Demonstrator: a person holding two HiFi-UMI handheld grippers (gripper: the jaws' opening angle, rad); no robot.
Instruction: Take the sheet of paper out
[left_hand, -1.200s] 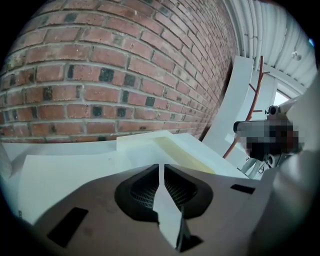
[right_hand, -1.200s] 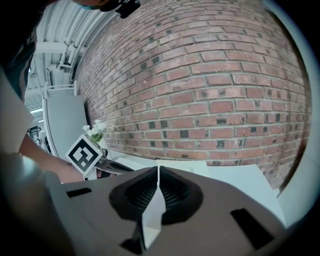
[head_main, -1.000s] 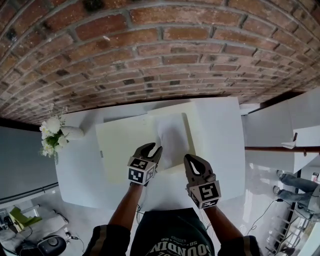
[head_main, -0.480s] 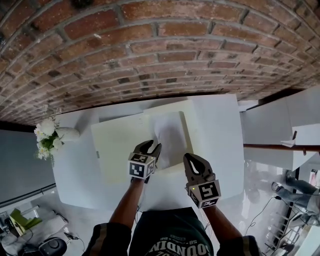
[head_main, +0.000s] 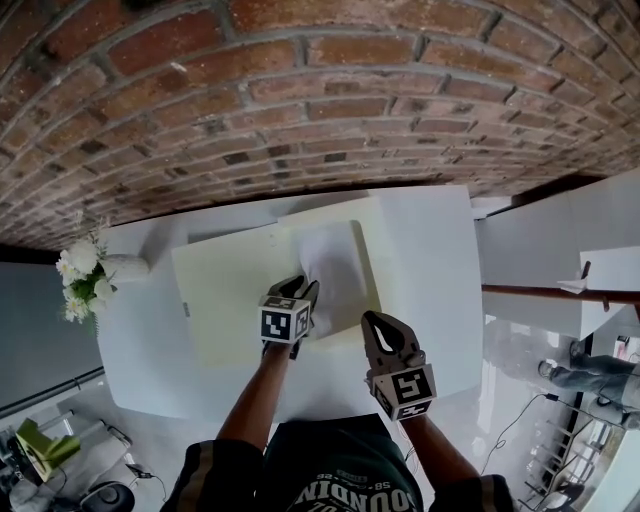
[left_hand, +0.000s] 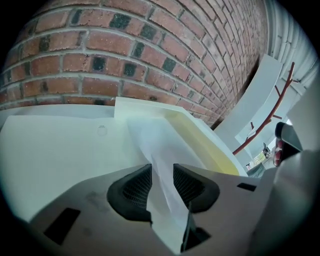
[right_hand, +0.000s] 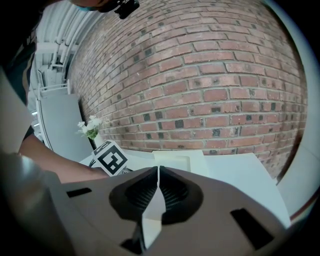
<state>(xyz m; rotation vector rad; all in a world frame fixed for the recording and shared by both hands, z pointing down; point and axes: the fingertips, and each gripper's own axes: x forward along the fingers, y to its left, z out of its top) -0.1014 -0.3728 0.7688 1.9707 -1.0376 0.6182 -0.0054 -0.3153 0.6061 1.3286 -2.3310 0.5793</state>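
A white sheet of paper (head_main: 330, 262) lies in a pale yellow folder (head_main: 232, 292) that is spread open on the white table (head_main: 432, 262). My left gripper (head_main: 301, 291) is low over the sheet's near edge, pointing down at it. In the left gripper view the paper (left_hand: 154, 144) runs from the folder (left_hand: 65, 150) in between the jaws of the left gripper (left_hand: 162, 172), which stand wide and do not press on it. My right gripper (head_main: 378, 322) hovers near the table's front edge, to the right of the folder, shut with nothing in it (right_hand: 158, 172).
A small bunch of white flowers (head_main: 80, 280) stands at the table's left end. A red brick wall (head_main: 320, 110) rises right behind the table. To the right are a white shelf unit and a red rail (head_main: 560, 292).
My left gripper has sunk and moved forward onto the sheet's near edge, and its jaws have opened wider. The right gripper has stayed where it was.
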